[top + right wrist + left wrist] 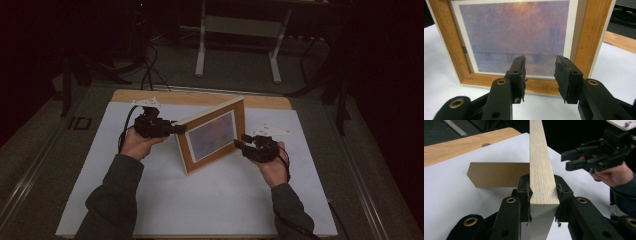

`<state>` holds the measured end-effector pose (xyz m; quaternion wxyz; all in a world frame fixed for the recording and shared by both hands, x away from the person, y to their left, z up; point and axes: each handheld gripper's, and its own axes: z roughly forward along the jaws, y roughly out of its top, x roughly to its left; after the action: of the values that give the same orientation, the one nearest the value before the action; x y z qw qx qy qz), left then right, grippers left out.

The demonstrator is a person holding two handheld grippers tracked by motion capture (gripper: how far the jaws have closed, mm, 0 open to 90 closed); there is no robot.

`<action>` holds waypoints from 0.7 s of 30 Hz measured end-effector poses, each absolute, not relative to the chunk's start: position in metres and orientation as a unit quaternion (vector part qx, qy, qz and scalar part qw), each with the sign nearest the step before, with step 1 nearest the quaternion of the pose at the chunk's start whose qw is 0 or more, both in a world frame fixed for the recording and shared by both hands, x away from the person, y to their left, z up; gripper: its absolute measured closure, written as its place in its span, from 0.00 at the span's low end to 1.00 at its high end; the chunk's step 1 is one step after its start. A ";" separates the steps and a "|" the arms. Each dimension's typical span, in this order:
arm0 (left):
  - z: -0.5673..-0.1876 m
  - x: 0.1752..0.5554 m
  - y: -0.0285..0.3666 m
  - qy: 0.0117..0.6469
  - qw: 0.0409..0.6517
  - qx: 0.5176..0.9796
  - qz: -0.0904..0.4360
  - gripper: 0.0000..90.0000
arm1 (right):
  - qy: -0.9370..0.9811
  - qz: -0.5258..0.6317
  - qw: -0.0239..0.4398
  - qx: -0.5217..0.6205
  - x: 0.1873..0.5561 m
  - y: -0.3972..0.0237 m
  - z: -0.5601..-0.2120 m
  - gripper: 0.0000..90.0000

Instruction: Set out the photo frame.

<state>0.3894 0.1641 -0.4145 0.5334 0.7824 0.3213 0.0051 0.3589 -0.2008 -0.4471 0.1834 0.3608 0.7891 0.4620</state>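
A wooden picture frame (212,135) with a hazy purple and orange painting (514,32) stands upright and angled on the white board (200,200). My left gripper (181,129) is shut on the frame's upper left edge, and the pale side of the frame (541,170) runs up between its jaws. A brown back stand (496,177) sticks out behind the frame. My right gripper (241,141) stands open just in front of the frame's lower right part, with nothing between its fingers (518,72). From the left gripper view, the right gripper (574,160) also appears open.
The white board lies on a wooden table whose far edge (200,97) shows behind the frame. Beyond it stand the white legs of another table (200,50), and cables (150,70) lie on the dark floor. Bare board stretches in front of the frame.
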 end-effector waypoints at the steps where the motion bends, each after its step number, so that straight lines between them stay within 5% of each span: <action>1: -0.414 0.389 0.164 0.321 0.533 0.782 0.005 0.80 | 0.789 0.462 0.185 0.361 0.360 -0.201 -0.446 0.66; 21: -0.417 0.390 0.163 0.311 0.542 0.781 0.003 0.80 | 0.774 0.451 0.208 0.393 0.383 -0.214 -0.436 0.61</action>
<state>0.3897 0.1627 -0.4165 0.5424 0.7806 0.3107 0.0029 0.3835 -0.2137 -0.4364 0.2082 0.3927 0.7741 0.4508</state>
